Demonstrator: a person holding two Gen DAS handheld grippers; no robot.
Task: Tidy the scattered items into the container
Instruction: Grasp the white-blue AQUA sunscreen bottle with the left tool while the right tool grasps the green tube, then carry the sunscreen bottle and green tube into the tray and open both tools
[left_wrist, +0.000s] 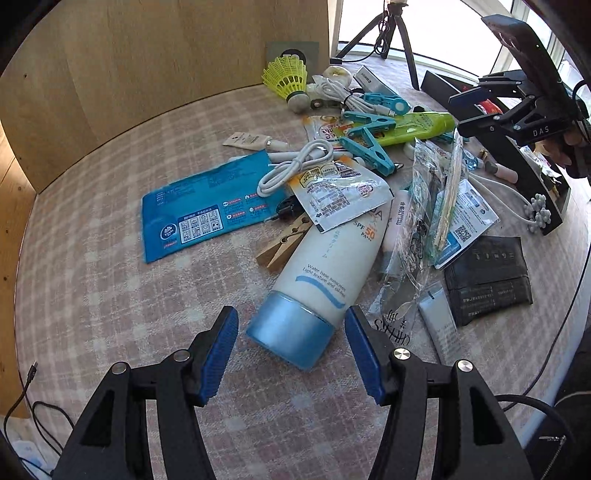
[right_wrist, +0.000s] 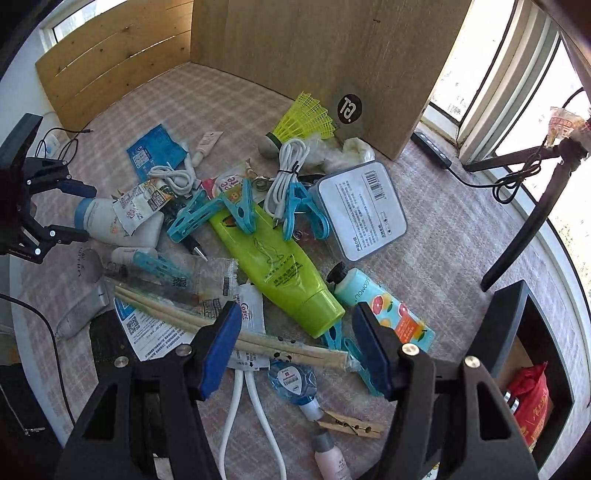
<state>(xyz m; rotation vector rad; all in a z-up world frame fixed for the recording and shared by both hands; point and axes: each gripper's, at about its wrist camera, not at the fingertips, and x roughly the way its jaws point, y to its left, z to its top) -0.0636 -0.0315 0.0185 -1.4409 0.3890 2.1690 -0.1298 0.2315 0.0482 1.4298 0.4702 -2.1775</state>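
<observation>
A white sunscreen tube with a blue cap lies on the checked cloth. My left gripper is open, and the cap sits between its blue pads without touching them. The right wrist view shows that gripper at the tube's cap end. My right gripper is open above the wooden chopsticks, the green tube and a blue clip, holding nothing. The left wrist view shows it open over the black container. That container holds a red packet.
The pile includes a yellow shuttlecock, white cables, a blue packet, blue clips, sachets, a tin box and a wooden clothespin. Wooden panels wall the far side. A tripod stands at the right.
</observation>
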